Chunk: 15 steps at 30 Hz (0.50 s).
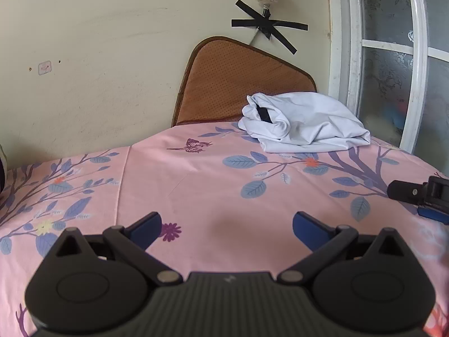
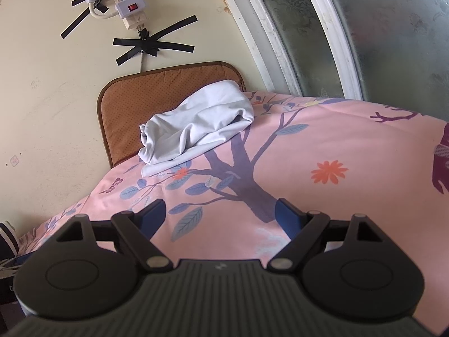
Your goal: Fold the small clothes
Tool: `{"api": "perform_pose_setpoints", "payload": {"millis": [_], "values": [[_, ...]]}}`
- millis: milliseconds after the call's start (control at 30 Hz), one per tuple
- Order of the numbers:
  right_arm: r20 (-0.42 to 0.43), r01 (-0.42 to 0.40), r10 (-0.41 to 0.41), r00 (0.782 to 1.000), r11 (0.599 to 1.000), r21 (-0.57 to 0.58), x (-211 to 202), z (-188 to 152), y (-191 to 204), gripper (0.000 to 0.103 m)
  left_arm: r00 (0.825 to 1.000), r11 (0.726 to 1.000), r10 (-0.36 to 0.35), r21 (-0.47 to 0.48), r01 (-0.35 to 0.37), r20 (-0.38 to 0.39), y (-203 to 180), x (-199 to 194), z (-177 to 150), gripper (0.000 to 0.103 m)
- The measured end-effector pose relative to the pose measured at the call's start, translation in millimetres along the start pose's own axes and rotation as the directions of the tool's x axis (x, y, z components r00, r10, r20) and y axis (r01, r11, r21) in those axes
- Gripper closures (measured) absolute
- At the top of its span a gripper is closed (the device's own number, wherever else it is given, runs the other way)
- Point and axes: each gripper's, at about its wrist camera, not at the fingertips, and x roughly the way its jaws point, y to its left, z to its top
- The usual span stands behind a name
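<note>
A pink bedsheet printed with blue leaves and a purple tree [image 1: 196,185] covers the bed. The left gripper [image 1: 227,224] and right gripper [image 2: 220,210] hover over it, spread wide, holding nothing. The crumpled white garment [image 1: 303,123] lies well ahead, against a brown perforated cushion [image 1: 241,84] leaning on the wall.

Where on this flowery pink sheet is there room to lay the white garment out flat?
The broad pink sheet between both open claws, left claw and right claw, and the bunched white garment lies bare. It is crowded only at the far edge, where the garment sits against the brown cushion.
</note>
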Motion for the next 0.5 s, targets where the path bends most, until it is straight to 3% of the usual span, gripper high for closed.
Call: {"api": "perform_pose_setpoints", "payload": {"millis": [500], "values": [[0.012,-0.002,0.001,1.0,1.0,0.016,-2.6,0.1,-1.6,0.016,1.0,1.0,-0.002,0.001,0.002,0.003,0.4,0.1,-0.2,0.0]]}}
